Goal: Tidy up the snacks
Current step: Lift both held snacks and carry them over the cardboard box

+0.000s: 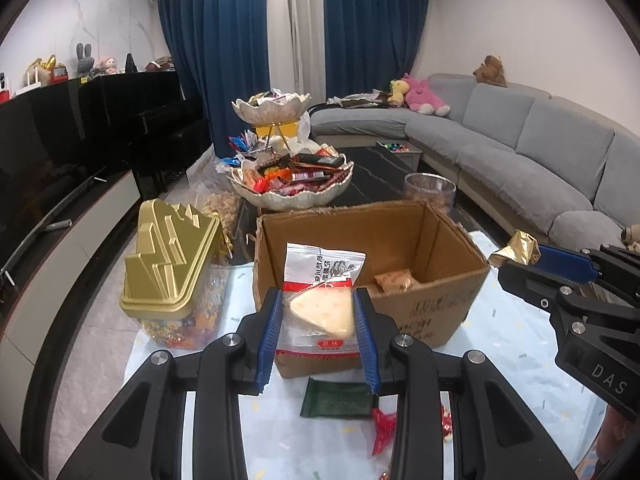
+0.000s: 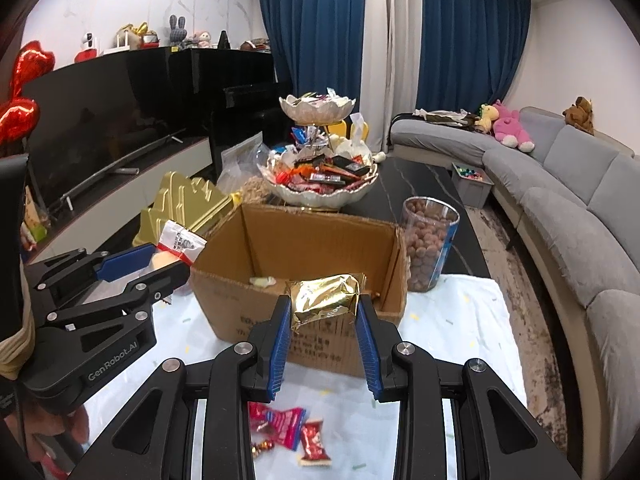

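This is a home living room. A long grey sofa (image 1: 520, 148) curves along the wall right of the dark coffee table (image 1: 380, 168), with soft toys (image 1: 420, 96) sitting on it. Behind the table hang blue curtains (image 1: 216, 52). Left of the table stand a black piano (image 1: 152, 108) and a low cabinet with a television (image 1: 52, 148). On the table stands a tiered dish of sweets (image 1: 292, 176).

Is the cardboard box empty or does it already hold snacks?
Nearly empty: the open cardboard box shows a mostly bare floor with one tan wrapped snack inside.
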Tool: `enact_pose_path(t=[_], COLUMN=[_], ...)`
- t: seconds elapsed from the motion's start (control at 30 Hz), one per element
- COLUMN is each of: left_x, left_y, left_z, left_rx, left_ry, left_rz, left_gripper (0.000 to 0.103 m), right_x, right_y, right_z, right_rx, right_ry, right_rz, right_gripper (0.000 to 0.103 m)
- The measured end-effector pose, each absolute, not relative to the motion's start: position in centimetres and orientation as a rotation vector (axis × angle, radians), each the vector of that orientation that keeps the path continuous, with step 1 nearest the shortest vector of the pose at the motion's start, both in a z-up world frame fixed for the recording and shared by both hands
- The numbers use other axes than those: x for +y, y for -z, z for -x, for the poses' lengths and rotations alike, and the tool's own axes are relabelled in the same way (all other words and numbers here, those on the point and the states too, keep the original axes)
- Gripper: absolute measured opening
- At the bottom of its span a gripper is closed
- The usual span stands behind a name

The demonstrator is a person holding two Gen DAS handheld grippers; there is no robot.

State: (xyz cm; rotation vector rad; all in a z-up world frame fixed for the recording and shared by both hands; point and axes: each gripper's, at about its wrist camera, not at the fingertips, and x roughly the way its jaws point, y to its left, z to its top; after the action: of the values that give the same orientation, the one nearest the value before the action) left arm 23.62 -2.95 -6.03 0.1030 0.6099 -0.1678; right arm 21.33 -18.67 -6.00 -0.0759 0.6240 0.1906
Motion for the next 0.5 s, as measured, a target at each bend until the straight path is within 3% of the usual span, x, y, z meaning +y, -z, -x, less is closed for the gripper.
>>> enact_pose_path(t=[0.5], left_x=[-2.9], left_y=[4.4], left_z=[-27.4], left_rx=[0.599], left_ry=[0.155], left_rz=[-0.085], left_gripper=[0.036], right_x=[-18.8], right_y=[3.9], right_z=[-24.9], right_rx=[0.590], right_ry=[-0.161], right_rz=[0.072], right_gripper=[0.033])
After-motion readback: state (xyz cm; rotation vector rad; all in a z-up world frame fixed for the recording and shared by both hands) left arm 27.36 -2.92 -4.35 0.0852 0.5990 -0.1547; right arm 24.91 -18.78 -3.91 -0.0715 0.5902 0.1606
